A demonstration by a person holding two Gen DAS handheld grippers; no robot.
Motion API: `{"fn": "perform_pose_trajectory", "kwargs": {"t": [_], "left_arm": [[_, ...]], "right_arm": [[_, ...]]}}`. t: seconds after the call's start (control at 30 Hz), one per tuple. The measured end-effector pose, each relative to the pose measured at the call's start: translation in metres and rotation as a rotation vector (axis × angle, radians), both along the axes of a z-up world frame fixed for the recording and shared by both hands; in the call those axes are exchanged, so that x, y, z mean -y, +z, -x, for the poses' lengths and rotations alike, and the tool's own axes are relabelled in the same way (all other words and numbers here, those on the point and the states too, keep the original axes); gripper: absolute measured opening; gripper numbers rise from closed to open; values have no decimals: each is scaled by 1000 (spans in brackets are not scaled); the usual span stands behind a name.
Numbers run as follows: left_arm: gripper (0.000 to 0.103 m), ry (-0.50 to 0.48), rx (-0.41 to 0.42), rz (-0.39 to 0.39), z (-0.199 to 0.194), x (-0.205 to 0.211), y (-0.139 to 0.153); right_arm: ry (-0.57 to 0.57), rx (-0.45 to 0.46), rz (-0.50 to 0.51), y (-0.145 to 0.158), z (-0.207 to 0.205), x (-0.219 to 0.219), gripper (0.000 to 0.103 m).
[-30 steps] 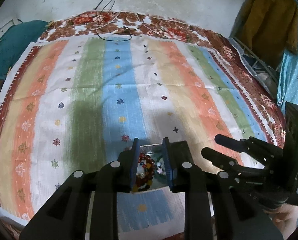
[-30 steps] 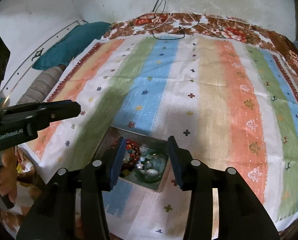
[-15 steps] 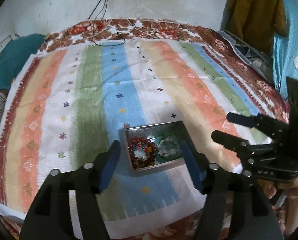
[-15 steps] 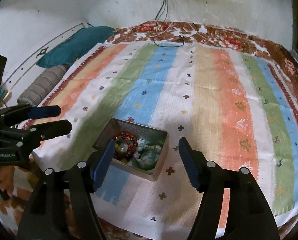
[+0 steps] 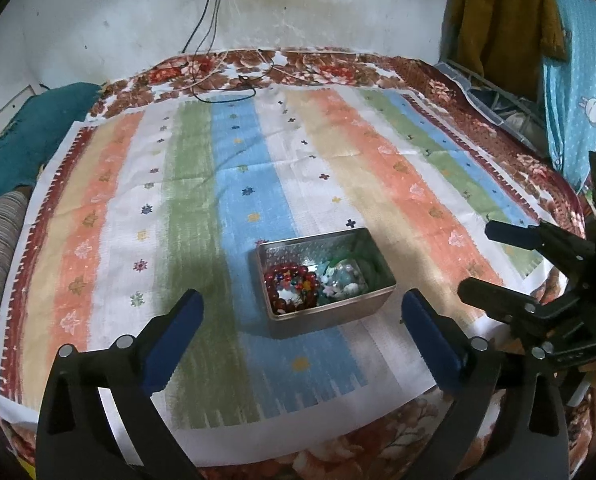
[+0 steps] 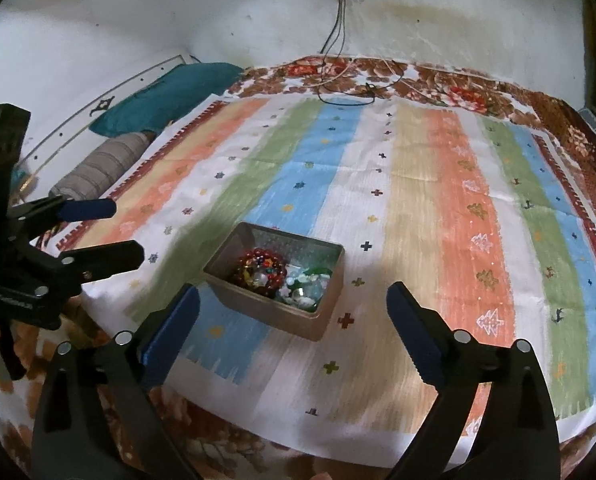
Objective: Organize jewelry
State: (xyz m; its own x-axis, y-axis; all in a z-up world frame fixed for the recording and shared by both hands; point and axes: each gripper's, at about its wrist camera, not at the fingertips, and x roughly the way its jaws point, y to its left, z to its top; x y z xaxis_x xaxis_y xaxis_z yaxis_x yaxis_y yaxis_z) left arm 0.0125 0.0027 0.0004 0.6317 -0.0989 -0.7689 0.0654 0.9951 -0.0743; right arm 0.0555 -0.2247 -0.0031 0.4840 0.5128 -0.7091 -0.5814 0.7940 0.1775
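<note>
A metal tin [image 5: 378,307] stands on the striped cloth [image 5: 237,152]; it also shows in the right wrist view [image 6: 257,312]. Inside lie a red bead bracelet [image 5: 291,282] on the left and pale green and white beads [image 5: 344,278] on the right; in the right wrist view the bracelet [image 6: 261,270] and the pale beads [image 6: 304,288] show too. My left gripper [image 5: 302,328] is open and empty, raised near the tin's front side. My right gripper [image 6: 291,320] is open and empty, also back from the tin. Each gripper shows in the other's view, the right [image 5: 498,260] and the left [image 6: 109,232].
The cloth covers a bed with a floral blanket [image 5: 298,68]. Cables [image 5: 217,92] run from a wall socket onto the far edge. A teal pillow [image 6: 165,96] and a striped bolster [image 6: 97,168] lie at the left. Clothes [image 5: 506,20] hang at the right.
Both grippers have opened wide and pulled up and back from the tin. The bracelets and beads stay in the tin.
</note>
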Motion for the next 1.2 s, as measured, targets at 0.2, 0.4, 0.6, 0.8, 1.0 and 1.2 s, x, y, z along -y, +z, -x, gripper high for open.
{"fn": "perform_pose_trajectory", "kwargs": {"t": [0.2,0.4,0.6,0.8,1.0,1.2], "left_arm": [[97,20,23,0,10,0,2],[97,36,81,-79,23,8,8],[97,37,84,-76,27,9,9],[97,36,73,-26,31,6,8],[97,48,81,-39,36,7,7],[97,41,89,-46,35,8,8]], "right_arm": [[13,14,-21,2,10,5,96],[9,54,-18,6,20,6,96],[-14,80,-57,12,27,14,96],[-24,67,-88,13,26,19,96],[-11,67,-81,12,27,17,96],[-10,62,-72,10,28,16,96]]}}
